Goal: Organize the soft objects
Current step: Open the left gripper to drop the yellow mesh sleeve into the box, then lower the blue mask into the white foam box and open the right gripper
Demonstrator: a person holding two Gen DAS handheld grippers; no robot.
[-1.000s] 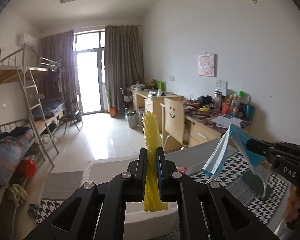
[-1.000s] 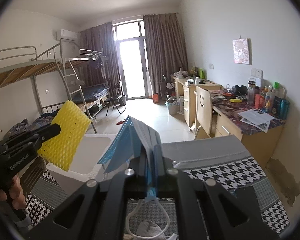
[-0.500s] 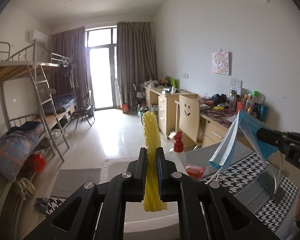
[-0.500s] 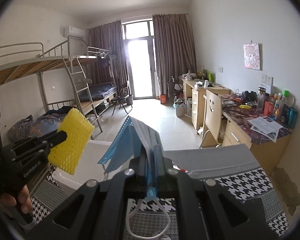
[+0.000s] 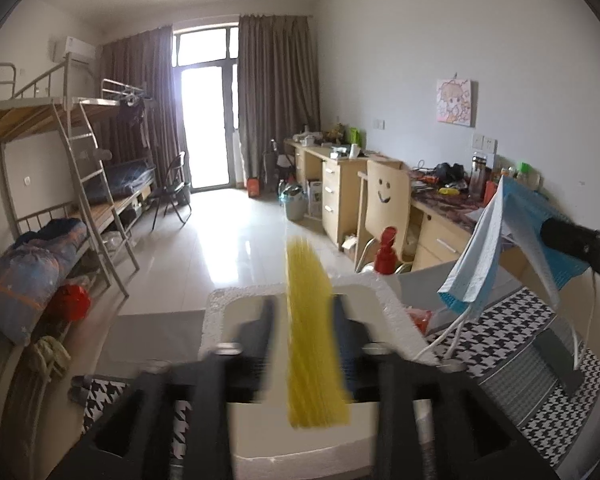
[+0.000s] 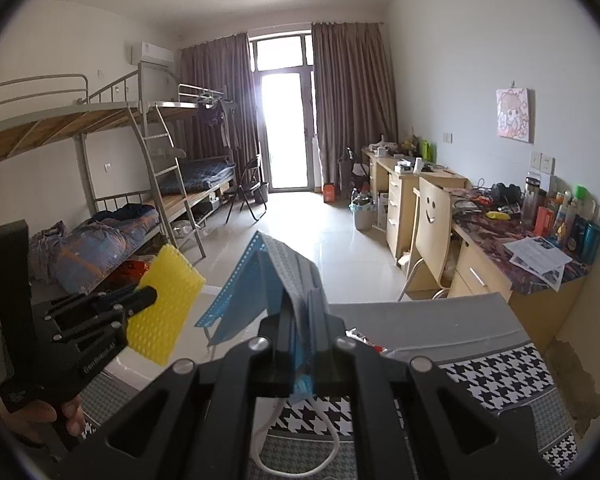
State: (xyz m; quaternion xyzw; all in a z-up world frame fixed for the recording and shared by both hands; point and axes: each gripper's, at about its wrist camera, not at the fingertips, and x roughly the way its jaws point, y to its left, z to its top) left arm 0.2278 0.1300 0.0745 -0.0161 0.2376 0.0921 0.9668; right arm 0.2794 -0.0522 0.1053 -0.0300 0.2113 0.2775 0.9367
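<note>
Left hand-held gripper: its jaws are opening; the yellow foam net is seen between them with a gap on each side, so no pad is pressed on it. The view is blurred by motion.
Yellow foam net: seen upright and edge-on in the left wrist view, above the white foam box; whether it is touching anything below cannot be told. In the right wrist view it is seen as a flat yellow sheet at the tip of the left hand-held gripper.
Right hand-held gripper: pressed together on the blue face mask, which is pinched near its fold.
Blue face mask: held in the air above the tabletop; its white ear loops are hanging below the jaws. From the left wrist view it is draped over the right hand-held gripper, to the right of the white foam box.
Tabletop: covered with a black-and-white houndstooth cloth with grey panels.
White foam box: set at the left end of the tabletop, open at the top.
Hand: seen at the lower left of the right wrist view, wrapped around the left tool's handle.
</note>
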